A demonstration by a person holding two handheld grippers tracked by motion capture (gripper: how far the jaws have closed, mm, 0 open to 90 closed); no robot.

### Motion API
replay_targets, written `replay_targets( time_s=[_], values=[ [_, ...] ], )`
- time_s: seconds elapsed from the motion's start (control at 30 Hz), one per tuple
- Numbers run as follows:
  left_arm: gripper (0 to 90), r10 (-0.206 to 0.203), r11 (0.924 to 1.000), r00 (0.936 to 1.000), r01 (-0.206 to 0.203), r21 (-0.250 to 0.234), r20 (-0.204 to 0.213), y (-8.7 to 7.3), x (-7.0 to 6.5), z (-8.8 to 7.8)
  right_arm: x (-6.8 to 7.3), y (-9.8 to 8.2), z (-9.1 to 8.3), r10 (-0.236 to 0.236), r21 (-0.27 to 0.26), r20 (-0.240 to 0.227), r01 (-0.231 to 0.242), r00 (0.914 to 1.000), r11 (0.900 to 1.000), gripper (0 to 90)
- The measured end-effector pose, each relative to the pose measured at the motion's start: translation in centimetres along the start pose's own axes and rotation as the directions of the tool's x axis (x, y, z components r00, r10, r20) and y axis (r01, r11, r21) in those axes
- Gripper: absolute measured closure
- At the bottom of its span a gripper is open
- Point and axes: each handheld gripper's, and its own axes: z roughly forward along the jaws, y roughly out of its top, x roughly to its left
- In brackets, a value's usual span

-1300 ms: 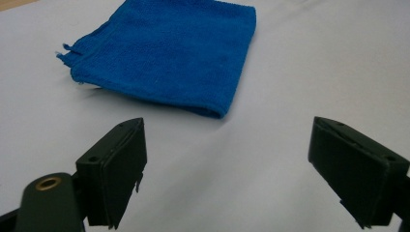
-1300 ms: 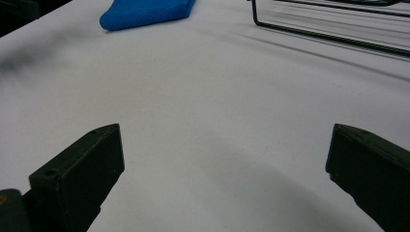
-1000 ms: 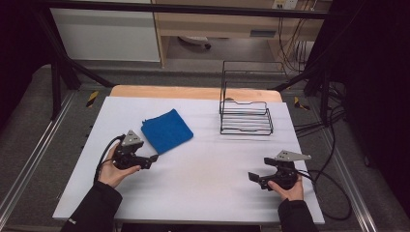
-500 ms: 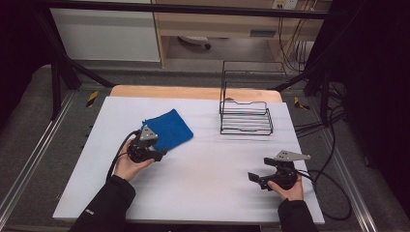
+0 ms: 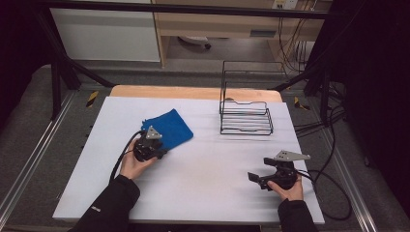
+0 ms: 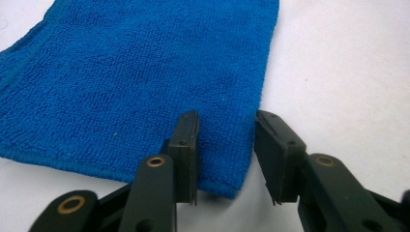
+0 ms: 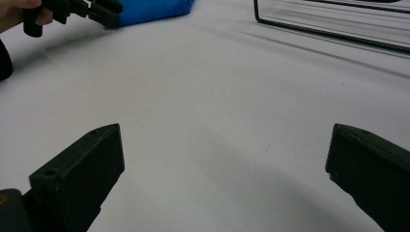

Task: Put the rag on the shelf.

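No legible text, label, brand, number or sign found on the white table top [image 5: 203, 193], the blue terry cloth [image 5: 171, 128] or the black wire rack [image 5: 245, 118]. Small pale mark noted on the dark sleeve [image 5: 96, 209] of the left forearm in the high view, too small to read. Yellow-and-black striped hazard tape [image 5: 92, 98] seen on the floor frame beside the table, bearing no lettering.

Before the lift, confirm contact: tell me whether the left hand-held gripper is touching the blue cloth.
Touching. In the left gripper view the left hand-held gripper straddles the blue cloth's corner, one jaw resting on the fabric; its jaws have just been closing.
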Motion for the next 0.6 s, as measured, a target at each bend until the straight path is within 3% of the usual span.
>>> replay_targets(
  time_s=[0.43,0.53,0.6],
  values=[
    [83.0,0.01,0.9999,0.9992,-0.011,-0.007,-0.038,0.08,0.02,0.23,0.05,0.0,0.07,0.002,0.003,-0.01,-0.002,0.9999,1.0,1.0],
    [84.4,0.015,0.9998,0.9993,-0.016,-0.011,-0.033,0.1,0.05,0.25,0.05,0.01,0.05,0.002,0.002,-0.01,-0.002,0.9999,1.0,1.1],
    [85.2,-0.011,0.9998,0.9998,0.011,-0.017,-0.014,0.06,0.32,0.21,0.04,0.01,0.06,0.003,0.003,-0.011,-0.003,0.9999,1.0,1.1]
  ],
)
